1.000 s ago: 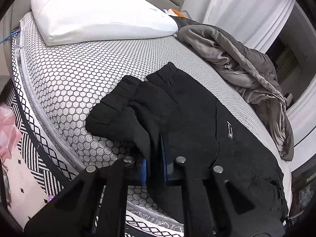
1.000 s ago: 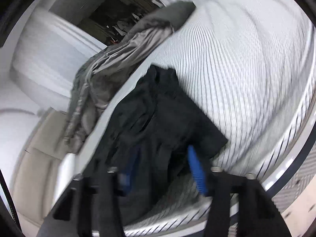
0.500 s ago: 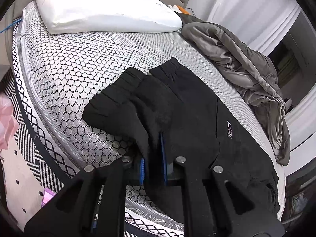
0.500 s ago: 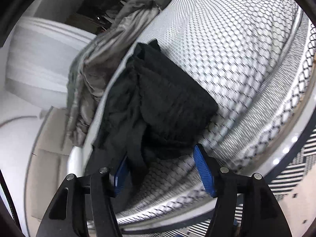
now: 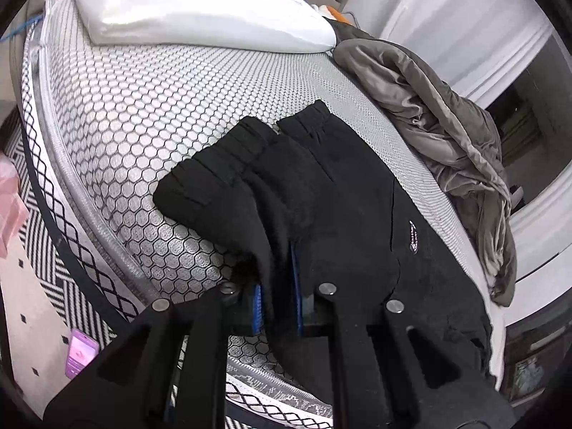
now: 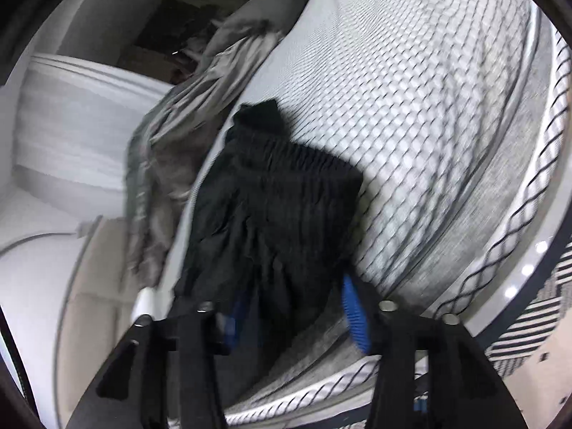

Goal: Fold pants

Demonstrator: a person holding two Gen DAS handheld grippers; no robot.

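Black pants (image 5: 339, 193) lie crumpled on a honeycomb-patterned mattress (image 5: 125, 107), with a small white logo on one side. My left gripper (image 5: 277, 286) is shut on a fold of the pants' edge near the mattress's front edge. In the right wrist view the pants (image 6: 271, 200) lie bunched near the mattress edge. My right gripper (image 6: 296, 307) is open, its blue pads on either side of the pants' near edge, which hangs between them.
A white pillow (image 5: 200, 3) lies at the head of the bed. A grey blanket (image 5: 439, 121) is bunched along the far side, also in the right wrist view (image 6: 200, 114). A pink phone (image 5: 80, 352) lies on the zigzag-patterned floor rug (image 5: 39, 236).
The left gripper stays shut on the pants and has shifted slightly. The right gripper has moved closer to the pants, its open pads now around the near edge.
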